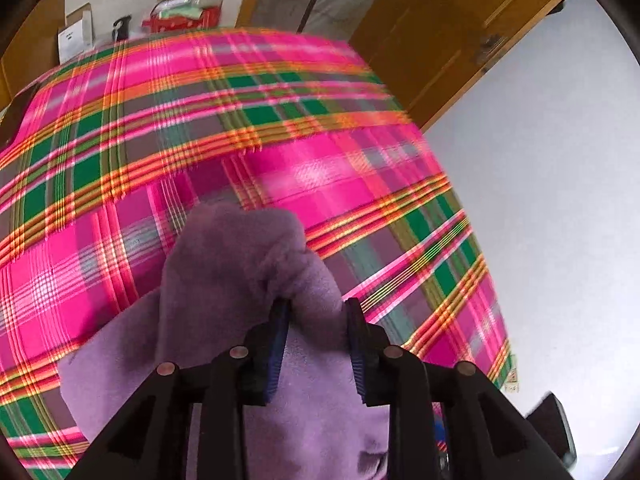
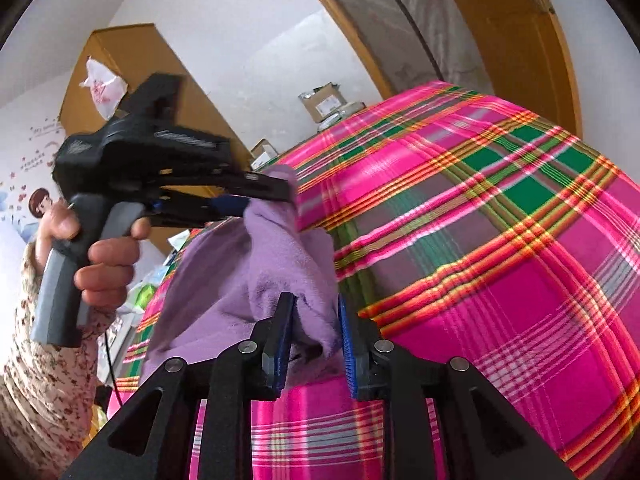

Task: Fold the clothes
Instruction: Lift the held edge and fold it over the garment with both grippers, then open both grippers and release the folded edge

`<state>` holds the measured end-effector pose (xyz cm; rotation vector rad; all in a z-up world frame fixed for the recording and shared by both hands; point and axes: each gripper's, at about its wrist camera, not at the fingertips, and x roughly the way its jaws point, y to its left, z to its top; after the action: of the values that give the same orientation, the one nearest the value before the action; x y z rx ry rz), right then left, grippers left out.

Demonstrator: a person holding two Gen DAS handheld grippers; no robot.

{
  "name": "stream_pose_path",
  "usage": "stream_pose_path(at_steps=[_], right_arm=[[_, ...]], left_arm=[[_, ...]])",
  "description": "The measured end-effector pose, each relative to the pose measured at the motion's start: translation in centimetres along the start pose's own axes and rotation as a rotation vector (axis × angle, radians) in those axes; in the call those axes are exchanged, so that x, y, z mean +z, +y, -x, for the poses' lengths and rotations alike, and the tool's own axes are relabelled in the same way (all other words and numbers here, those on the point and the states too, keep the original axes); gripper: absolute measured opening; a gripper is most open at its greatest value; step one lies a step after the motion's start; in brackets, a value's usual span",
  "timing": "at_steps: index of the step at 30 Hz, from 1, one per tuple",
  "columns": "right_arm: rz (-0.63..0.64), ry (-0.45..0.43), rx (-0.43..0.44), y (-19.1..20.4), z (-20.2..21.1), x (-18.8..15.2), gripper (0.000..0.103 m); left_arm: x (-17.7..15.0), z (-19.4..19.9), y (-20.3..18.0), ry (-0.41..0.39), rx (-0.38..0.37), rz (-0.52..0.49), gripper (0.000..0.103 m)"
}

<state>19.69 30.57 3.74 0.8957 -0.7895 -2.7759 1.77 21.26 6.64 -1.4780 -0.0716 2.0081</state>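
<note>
A soft lilac fleece garment (image 2: 240, 280) hangs bunched at the lower centre of both views, lifted above a bed covered in a pink, green and orange plaid sheet (image 2: 500, 220). The right tool (image 2: 314, 332) pinches a fold of it between its blue-padded fingers (image 2: 346, 344). The left tool (image 1: 318, 332) likewise clamps fleece; in the right wrist view it appears at the left (image 2: 264, 196), held by a hand (image 2: 104, 264) with a floral sleeve (image 2: 44, 380). Cardboard boxes (image 2: 324, 100) sit beyond the bed.
</note>
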Motion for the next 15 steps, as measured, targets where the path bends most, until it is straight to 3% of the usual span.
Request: stream_pose_path(at_steps=[10,15], right_arm=[[-0.052,-0.009,-0.097,-2.0,0.4,0.3,0.024],[0.038,-0.047,-0.114,-0.6,1.1,0.8,0.026]], left_arm=[[-5.5,5.3,4.8,-0.146,-0.025,0.079,0.029],[-10.2,6.3,7.0,-0.159,-0.031,0.129,0.029]])
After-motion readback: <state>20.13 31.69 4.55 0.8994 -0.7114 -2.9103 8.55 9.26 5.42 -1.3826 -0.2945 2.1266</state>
